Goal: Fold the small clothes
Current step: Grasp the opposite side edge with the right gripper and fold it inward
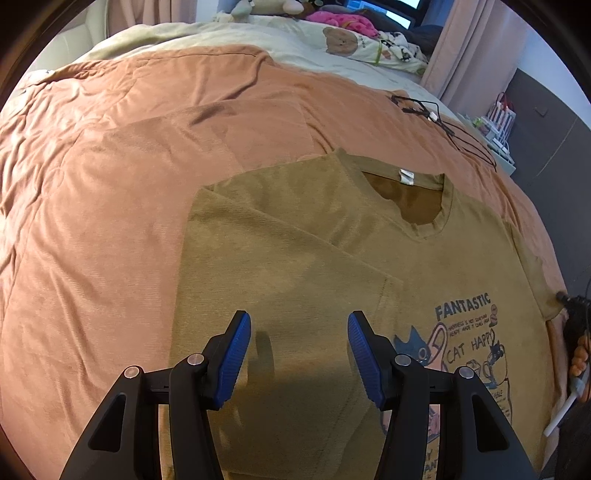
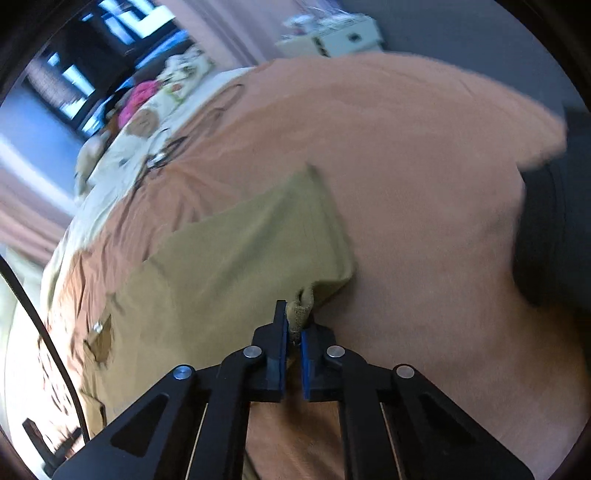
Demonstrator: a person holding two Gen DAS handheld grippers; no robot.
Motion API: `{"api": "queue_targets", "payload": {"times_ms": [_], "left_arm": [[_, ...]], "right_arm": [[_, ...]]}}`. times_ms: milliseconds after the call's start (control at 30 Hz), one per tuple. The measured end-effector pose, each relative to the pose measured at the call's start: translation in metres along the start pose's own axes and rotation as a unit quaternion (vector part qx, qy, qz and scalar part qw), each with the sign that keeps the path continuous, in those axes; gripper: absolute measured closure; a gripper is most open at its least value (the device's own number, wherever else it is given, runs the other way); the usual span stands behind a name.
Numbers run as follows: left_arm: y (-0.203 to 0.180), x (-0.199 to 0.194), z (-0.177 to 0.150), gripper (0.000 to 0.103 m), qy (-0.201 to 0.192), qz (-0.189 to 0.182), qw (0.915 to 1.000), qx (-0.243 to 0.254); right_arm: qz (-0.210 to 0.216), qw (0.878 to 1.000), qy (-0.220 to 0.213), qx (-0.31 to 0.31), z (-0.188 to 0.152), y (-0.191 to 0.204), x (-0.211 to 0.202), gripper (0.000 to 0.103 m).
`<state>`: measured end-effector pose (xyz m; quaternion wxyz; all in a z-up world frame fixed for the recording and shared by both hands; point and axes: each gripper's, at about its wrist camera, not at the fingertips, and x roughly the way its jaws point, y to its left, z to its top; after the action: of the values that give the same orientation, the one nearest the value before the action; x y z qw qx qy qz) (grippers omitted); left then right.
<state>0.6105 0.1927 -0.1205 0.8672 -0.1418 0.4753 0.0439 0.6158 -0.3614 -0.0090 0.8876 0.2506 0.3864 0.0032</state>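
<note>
An olive-brown T-shirt [image 1: 332, 273] with a "FANTASTIC CAT HAPPY" print [image 1: 465, 332] lies flat on the bed, collar and white label [image 1: 406, 176] pointing away from me. Its left side is folded in over the body. My left gripper [image 1: 299, 321] hovers open over the folded part, with nothing between the blue pads [image 1: 236, 354]. In the right wrist view, the T-shirt [image 2: 240, 258] spreads out to the left. My right gripper [image 2: 294, 325] is shut on a bunched bit of the sleeve edge [image 2: 302, 308] at the shirt's right side.
An orange-brown blanket [image 1: 129, 184] covers the bed. A black cable [image 1: 443, 122] lies on it beyond the collar. Soft toys and pink clothes [image 1: 343, 18] are piled at the far end. A white rack [image 1: 498, 125] stands beside the bed on the right.
</note>
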Motion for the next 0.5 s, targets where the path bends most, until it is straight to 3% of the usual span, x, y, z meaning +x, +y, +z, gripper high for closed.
{"api": "queue_targets", "payload": {"times_ms": [233, 500], "left_arm": [[0.017, -0.007, -0.003, 0.046, 0.000, 0.003, 0.9999, -0.016], [0.026, -0.019, -0.004, 0.046, -0.006, 0.002, 0.9997, -0.023]], "right_arm": [[0.047, 0.989, -0.016, -0.138, -0.013, 0.079, -0.023, 0.101], [0.096, 0.968, 0.017, -0.231, -0.047, 0.131, -0.018, 0.101]]}}
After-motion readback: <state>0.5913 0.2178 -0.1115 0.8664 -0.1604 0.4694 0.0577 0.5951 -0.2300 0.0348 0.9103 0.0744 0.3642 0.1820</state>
